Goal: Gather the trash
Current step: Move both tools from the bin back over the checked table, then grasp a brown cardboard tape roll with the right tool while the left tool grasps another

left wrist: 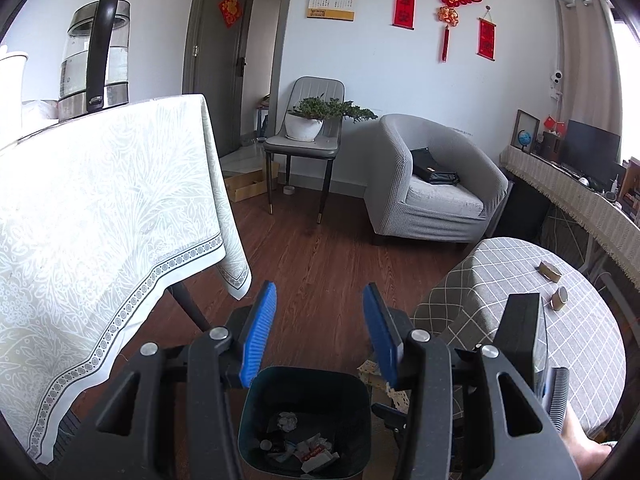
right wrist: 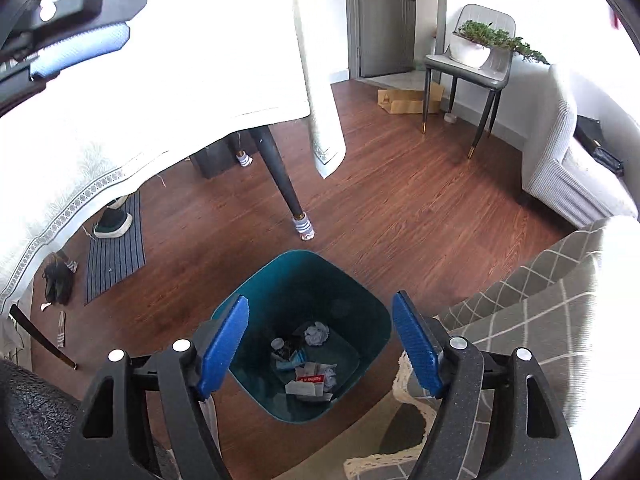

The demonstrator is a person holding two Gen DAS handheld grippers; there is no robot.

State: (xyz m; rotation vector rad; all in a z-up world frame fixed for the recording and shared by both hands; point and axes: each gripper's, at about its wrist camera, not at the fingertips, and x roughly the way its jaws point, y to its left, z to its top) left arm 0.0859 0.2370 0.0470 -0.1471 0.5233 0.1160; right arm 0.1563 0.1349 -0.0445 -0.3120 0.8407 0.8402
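A teal trash bin [right wrist: 288,280] stands on the wooden floor, holding crumpled paper [right wrist: 316,334] and a red-and-white wrapper [right wrist: 310,382]. My right gripper [right wrist: 320,300] hangs open above the bin with nothing between its blue pads. My left gripper [left wrist: 320,292] is open and empty too, over the far rim of the bin [left wrist: 260,420]. The right gripper [left wrist: 540,360] shows at the right of the left wrist view. The left gripper [right wrist: 84,20] shows at the top left of the right wrist view. Two small brown pieces [left wrist: 549,270] lie on the checked round table [left wrist: 500,280].
A white-clothed table [left wrist: 100,200] with a glass kettle [left wrist: 96,52] stands left, its dark leg [right wrist: 280,176] near the bin. Beyond are a chair with a potted plant [left wrist: 308,120], a grey armchair [left wrist: 432,184], a cardboard box [right wrist: 404,100] and a striped mat with shoes [right wrist: 116,252].
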